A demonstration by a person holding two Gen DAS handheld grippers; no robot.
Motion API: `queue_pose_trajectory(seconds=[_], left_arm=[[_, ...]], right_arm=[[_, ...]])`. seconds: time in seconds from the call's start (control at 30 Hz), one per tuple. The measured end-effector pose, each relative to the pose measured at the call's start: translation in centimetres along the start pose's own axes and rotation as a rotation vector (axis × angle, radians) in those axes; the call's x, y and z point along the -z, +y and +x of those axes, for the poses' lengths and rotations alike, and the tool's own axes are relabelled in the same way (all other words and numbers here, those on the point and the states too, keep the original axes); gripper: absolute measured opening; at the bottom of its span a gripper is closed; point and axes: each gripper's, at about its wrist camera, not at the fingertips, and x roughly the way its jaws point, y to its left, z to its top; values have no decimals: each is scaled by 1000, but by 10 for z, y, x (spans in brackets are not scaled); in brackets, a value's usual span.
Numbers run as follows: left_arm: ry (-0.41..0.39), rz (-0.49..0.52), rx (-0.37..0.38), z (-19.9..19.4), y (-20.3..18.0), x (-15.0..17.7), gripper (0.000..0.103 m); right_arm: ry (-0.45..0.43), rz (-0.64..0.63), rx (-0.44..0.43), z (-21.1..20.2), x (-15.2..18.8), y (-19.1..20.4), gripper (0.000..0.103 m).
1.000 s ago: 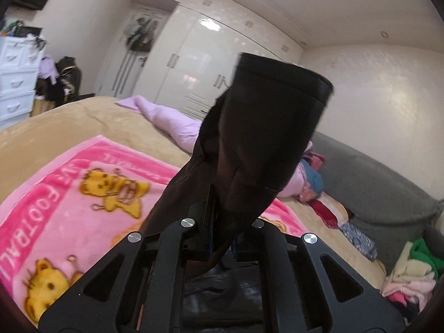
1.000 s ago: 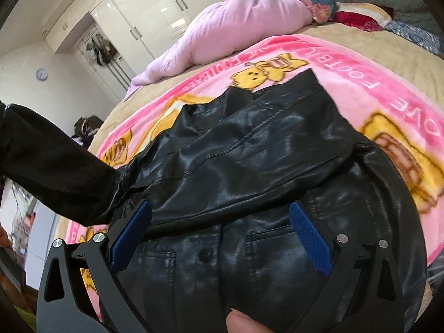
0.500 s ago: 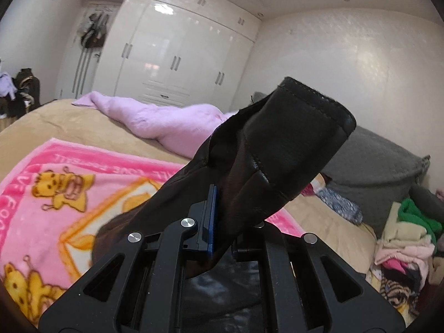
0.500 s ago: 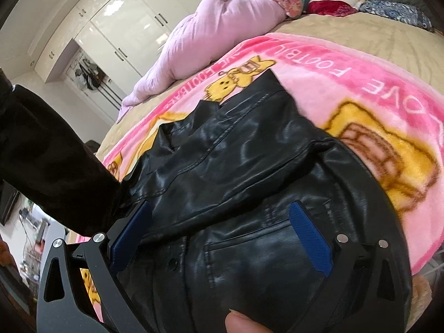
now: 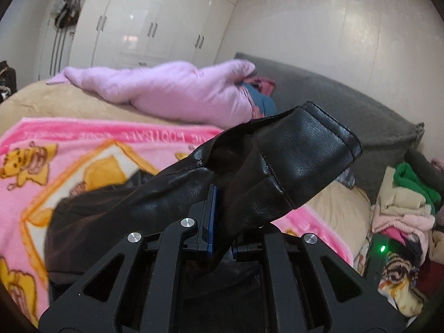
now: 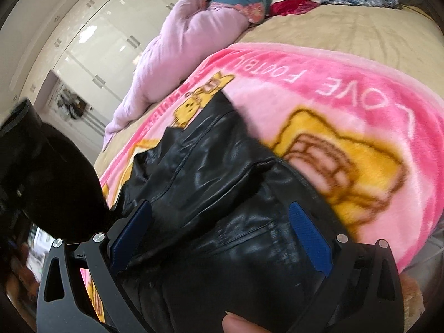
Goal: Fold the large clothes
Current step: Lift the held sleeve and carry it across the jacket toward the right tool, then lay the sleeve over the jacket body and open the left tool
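The black jacket is spread on the pink blanket over the bed; its sleeve is lifted, clamped in the left gripper; the right gripper is held apart above the jacket.

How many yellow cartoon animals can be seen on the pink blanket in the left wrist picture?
3. One is at the left edge of the pink blanket, one at the lower left corner, one in the middle, partly under the black jacket. More may be hidden.
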Motion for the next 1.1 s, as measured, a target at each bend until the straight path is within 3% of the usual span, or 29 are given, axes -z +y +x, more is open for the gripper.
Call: queue_pose_trajectory(seconds=[0.43, 0.73, 0.83, 0.9, 0.97, 1.03, 1.1], left_arm=[[239, 58, 16, 75, -17, 65, 9], [356, 135, -19, 100, -21, 110, 15], [359, 142, -16, 99, -21, 116, 28], [363, 148, -24, 98, -22, 117, 44], [369, 163, -32, 96, -23, 120, 52], [376, 186, -36, 92, -25, 123, 58], [391, 202, -16, 85, -28, 124, 74]], right_arm=[[-77, 152, 72, -11, -14, -51, 99], [-15, 140, -11, 5, -10, -41, 99], [-11, 66, -16, 11, -10, -23, 99], [-2, 60, -18, 14, -11, -18, 99], [11, 66, -51, 16, -12, -15, 98], [35, 81, -107, 19, -13, -10, 92], [71, 74, -143, 24, -13, -3, 82]])
